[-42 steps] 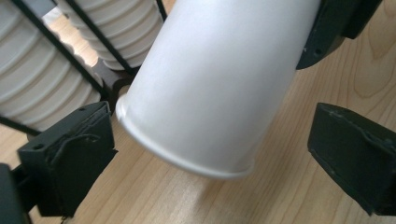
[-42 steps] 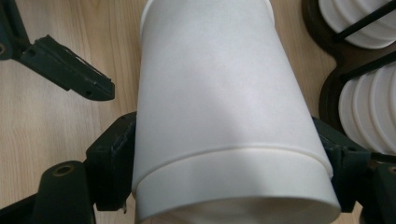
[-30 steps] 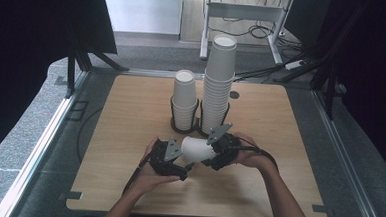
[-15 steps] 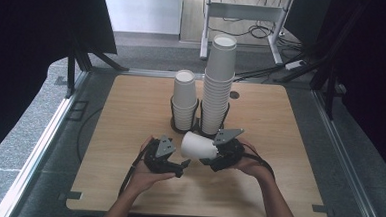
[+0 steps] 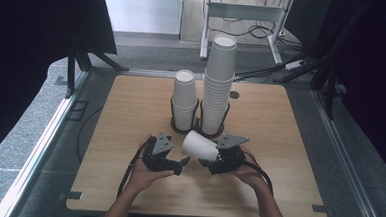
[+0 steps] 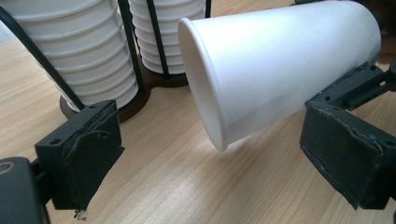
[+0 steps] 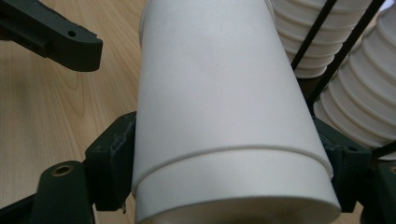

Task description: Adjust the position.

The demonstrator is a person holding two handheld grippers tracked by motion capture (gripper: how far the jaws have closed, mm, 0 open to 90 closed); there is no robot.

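Right gripper (image 5: 209, 162) has the cup (image 5: 199, 146) clamped near its base, jaws pressed against both sides of the white wall, and the cup lies tilted on its side above the counter (image 5: 289, 143), mouth pointing toward the left gripper (image 5: 182, 164). That left one sits just beside the rim, jaws spread wide and holding nothing; in the left gripper view the open mouth (image 6: 201, 84) hangs between its two pads (image 6: 88, 154). This is thin paper: very light, and soft enough to dent if squeezed hard. The rolled rim and the base are the stiff spots, so a gentle pinch there looks safest; mid-wall would buckle. Behind, the short stack (image 5: 184, 100) and tall stack (image 5: 217, 85) stand upright in their wire holders, near the cup but apart from it.
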